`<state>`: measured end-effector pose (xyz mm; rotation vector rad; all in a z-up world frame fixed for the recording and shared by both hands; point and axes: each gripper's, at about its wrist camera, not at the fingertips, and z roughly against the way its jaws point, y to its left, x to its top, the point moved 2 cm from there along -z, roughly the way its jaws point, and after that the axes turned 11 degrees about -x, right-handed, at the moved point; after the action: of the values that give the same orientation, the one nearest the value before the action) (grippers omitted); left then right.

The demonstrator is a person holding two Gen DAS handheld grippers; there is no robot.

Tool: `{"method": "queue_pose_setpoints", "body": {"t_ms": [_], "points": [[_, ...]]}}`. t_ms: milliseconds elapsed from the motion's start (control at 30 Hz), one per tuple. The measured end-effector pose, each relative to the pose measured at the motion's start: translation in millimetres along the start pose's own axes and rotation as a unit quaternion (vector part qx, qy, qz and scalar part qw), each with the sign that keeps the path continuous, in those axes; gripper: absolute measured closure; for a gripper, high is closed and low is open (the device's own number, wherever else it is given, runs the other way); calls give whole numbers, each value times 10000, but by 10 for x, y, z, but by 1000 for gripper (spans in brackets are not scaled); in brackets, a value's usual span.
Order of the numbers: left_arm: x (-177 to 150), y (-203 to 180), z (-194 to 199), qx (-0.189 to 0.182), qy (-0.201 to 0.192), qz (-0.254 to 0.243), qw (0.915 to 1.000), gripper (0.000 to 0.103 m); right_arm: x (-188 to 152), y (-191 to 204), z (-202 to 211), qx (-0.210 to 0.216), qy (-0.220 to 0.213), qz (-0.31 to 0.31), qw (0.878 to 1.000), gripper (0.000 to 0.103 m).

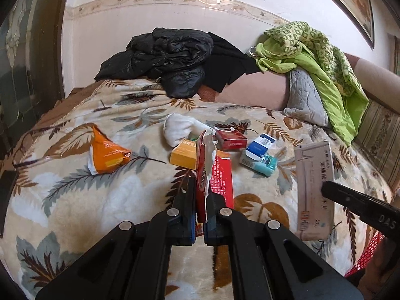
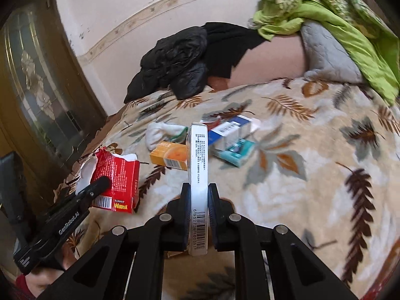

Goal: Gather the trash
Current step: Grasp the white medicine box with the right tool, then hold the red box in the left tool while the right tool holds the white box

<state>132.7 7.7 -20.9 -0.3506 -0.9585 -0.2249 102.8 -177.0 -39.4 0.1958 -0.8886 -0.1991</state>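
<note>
Left wrist view: left claw (image 1: 201,200) clamped on torn red cardboard box (image 1: 215,175), right claw (image 2: 198,212) pinching flat white medicine carton (image 2: 198,175) edgewise, both lifted off leaf-print blanket (image 1: 75,200), probably binning. Orange juice box (image 2: 170,156) lies beyond carton.

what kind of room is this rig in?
Most likely a bedroom in a home. A bed or wide couch covered by a leaf-print blanket, a green quilt and black jacket heaped by the wall, and a glass-panelled door alongside.
</note>
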Motion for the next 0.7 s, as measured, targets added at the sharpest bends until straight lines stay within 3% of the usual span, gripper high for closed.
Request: {"method": "queue_pose_setpoints", "body": {"t_ms": [333,700], "points": [[8,-138,-110,473,-29,-525,9975,100,-24,4,-64,15,35,-23,10000,89],[13,-151,-96,581,-79,-614,9964,100,-41,117,-32,24,-67,180,9998,89]]}}
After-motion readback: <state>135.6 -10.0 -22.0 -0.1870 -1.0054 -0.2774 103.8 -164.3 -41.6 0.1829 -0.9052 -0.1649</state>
